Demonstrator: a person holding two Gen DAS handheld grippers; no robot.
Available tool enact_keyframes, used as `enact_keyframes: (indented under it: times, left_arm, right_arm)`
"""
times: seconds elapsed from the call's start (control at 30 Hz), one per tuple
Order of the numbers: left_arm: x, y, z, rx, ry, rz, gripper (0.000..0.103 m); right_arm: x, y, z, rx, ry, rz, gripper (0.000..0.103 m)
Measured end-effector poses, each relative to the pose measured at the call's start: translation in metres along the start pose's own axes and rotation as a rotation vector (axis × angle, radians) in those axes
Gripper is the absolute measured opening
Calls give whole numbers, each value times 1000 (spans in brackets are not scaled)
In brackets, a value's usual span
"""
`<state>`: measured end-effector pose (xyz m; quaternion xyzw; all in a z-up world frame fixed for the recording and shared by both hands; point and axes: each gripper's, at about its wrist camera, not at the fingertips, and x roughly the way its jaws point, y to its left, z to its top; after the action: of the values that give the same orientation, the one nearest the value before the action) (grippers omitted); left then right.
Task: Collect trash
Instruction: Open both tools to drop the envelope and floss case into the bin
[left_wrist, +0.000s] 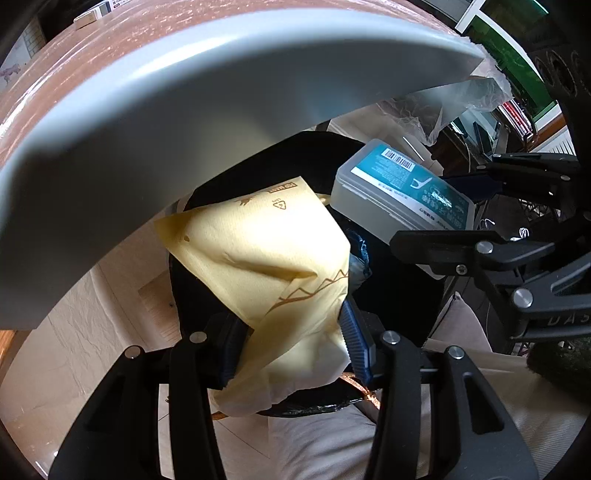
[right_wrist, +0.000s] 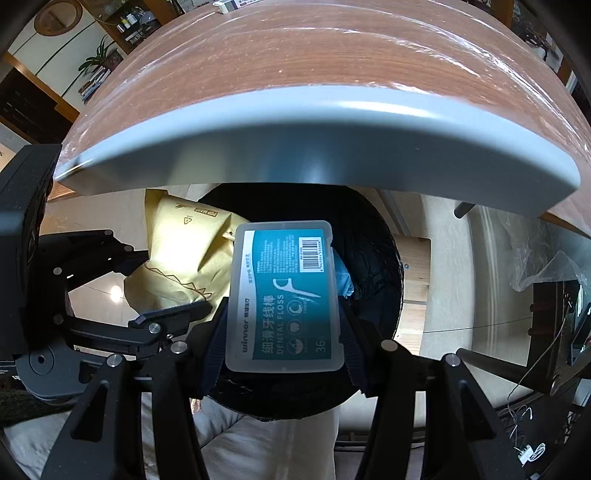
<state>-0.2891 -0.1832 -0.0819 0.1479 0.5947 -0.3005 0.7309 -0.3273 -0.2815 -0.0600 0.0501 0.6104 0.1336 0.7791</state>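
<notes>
Hovering over the black-lined bin (right_wrist: 373, 258), the dental floss box (right_wrist: 282, 295) is being clamped across its short sides by the right gripper (right_wrist: 284, 332), long axis pointing away; the yellow paper bag (left_wrist: 266, 258) is being pinched by the left gripper (left_wrist: 291, 343), just left.

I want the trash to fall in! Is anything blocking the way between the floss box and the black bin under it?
Nothing visible blocks it. The right gripper holds the dental floss box right over the open black-lined bin. The yellow paper bag in the left gripper hangs beside it, not underneath.
</notes>
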Motion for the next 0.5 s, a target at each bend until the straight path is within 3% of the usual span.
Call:
enact_keyframes:
  times: [0.5]
  left_arm:
    - [8, 0, -1, 21, 9, 31, 48]
  right_arm:
    - [12, 2, 0, -7, 25, -62, 54]
